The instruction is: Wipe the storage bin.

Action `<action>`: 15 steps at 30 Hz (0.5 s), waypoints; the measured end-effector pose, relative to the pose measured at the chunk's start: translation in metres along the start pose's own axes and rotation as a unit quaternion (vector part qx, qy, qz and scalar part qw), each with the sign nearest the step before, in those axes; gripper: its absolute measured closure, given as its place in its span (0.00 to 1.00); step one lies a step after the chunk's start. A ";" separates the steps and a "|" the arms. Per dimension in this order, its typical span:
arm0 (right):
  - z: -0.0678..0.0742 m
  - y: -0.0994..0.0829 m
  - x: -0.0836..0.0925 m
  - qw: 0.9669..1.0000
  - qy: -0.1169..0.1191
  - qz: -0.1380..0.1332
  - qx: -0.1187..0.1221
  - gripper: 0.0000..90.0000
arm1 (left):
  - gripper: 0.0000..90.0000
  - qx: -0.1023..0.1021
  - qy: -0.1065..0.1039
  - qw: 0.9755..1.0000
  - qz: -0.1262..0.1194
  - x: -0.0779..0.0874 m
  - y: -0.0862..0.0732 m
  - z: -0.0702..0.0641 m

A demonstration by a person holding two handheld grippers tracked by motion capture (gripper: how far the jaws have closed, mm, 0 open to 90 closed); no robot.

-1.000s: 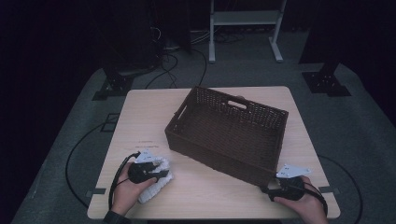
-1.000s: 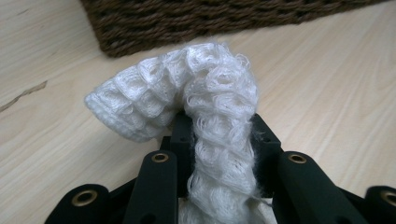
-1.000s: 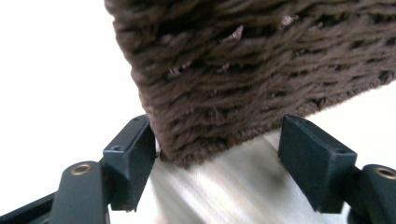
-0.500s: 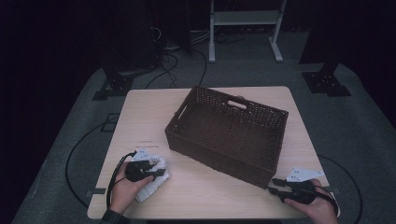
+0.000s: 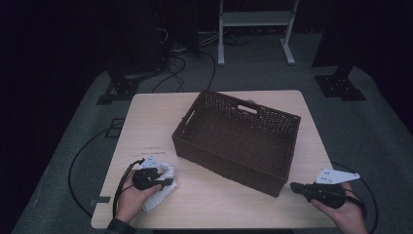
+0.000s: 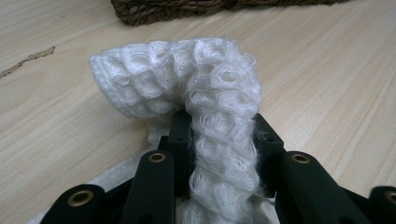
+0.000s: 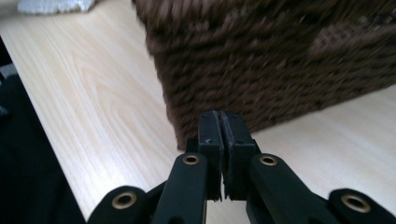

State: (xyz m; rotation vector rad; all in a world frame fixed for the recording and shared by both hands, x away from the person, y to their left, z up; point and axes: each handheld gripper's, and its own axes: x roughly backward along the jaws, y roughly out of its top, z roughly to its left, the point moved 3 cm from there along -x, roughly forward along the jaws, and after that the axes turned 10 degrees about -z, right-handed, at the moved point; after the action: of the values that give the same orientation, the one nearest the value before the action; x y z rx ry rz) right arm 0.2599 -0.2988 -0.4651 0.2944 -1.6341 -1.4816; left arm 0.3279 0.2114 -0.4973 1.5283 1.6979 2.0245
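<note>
1. Right, I have my left gripper (image 5: 168,182) down near the front left corner of the table (image 5: 151,117), and its jaws are clamped on a white cloth (image 5: 160,187).
2. Looking along the left gripper (image 6: 223,140) in its own view, I see the cloth (image 6: 187,84) squeezed into a thick ridge between the two black pads, with a fold of it curling up and over to one side just past the tips.
3. More of the cloth lies under the gripper on the light wooden table (image 6: 327,70), spreading out beneath my left hand (image 5: 130,195).
4. Over on the other side, I hold my right gripper (image 5: 295,185) at the front right of the table, pointing towards the near corner of the brown woven basket (image 5: 238,141).
5. Its jaws have just been closing, and in the right gripper view the right gripper (image 7: 220,128) has its pads pressed flat together with nothing between them.
6. That view puts the basket (image 7: 280,60) corner just beyond the tips, blurred, so I cannot tell whether the tips touch the weave.
7. From above, the basket sits in the middle of the table, turned at an angle, well apart from the cloth.
8. My right hand (image 5: 347,214) rests at the table's front edge.
</note>
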 end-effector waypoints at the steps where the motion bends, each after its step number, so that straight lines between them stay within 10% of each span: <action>1: -0.001 0.003 0.001 1.000 0.000 -0.006 0.001 0.97 | 0.74 0.001 0.000 1.000 0.001 0.000 0.000 0.000; 15: -0.005 0.039 0.011 0.998 0.010 -0.059 0.015 1.00 | 0.73 0.006 -0.001 1.000 0.003 -0.001 -0.001 0.000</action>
State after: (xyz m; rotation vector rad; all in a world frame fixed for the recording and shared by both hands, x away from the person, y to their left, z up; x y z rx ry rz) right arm 0.2715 -0.2995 -0.4254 0.4276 -1.6489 -1.5383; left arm 0.3283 0.2111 -0.4987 1.5410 1.7085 2.0186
